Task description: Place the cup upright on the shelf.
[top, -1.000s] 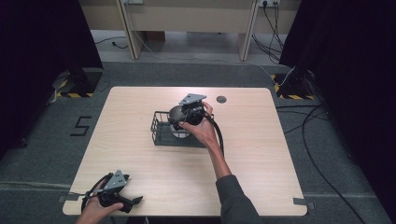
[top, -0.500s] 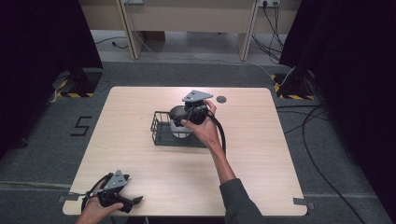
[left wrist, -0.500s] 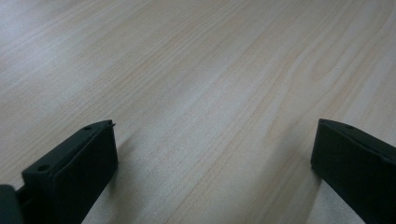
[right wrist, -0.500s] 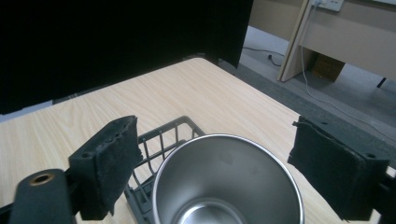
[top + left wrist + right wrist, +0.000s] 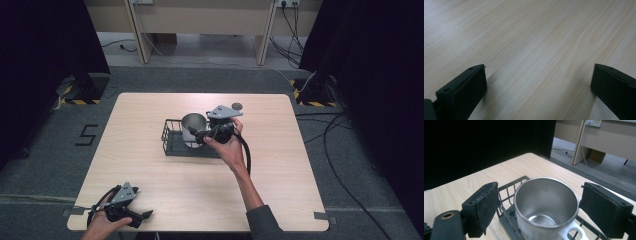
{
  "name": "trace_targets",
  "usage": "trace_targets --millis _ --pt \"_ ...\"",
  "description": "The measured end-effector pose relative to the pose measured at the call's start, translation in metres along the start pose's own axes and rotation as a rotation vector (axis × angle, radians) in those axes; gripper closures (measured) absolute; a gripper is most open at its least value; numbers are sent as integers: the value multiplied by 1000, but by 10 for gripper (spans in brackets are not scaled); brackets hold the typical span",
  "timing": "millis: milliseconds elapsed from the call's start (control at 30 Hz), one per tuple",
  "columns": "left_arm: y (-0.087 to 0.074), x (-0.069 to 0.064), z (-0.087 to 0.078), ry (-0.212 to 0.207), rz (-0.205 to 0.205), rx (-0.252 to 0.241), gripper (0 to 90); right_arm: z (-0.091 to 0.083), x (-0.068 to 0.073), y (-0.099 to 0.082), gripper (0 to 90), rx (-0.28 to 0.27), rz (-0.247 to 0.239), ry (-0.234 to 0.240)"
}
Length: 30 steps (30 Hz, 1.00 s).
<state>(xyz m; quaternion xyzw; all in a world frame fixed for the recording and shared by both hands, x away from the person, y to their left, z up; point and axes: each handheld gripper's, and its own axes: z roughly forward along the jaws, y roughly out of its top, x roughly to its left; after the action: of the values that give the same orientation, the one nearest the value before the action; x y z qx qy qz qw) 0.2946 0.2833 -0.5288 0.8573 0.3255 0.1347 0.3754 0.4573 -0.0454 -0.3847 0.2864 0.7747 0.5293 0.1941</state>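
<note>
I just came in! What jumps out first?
A shiny steel mug stands in a black wire basket at mid-table. The right gripper has a jaw on each side of it, and they have just been closing. The left gripper rests open near the table's front left corner.

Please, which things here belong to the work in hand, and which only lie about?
In the job: shiny steel mug; dark wire basket holding it.
Lying about: small dark round disc on the light wooden table.
</note>
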Motion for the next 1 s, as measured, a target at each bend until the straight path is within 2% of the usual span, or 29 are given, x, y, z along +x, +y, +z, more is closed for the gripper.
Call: trace_targets --millis 400,767,1000 --pt "0 0 0 1 1 -1 0 -29 10 -11 155 -17 2 5" --pt "0 0 0 1 2 0 0 -52 16 -29 154 -27 16 13" --pt "0 0 0 2 4 2 0 -64 18 -44 155 -27 25 -4"
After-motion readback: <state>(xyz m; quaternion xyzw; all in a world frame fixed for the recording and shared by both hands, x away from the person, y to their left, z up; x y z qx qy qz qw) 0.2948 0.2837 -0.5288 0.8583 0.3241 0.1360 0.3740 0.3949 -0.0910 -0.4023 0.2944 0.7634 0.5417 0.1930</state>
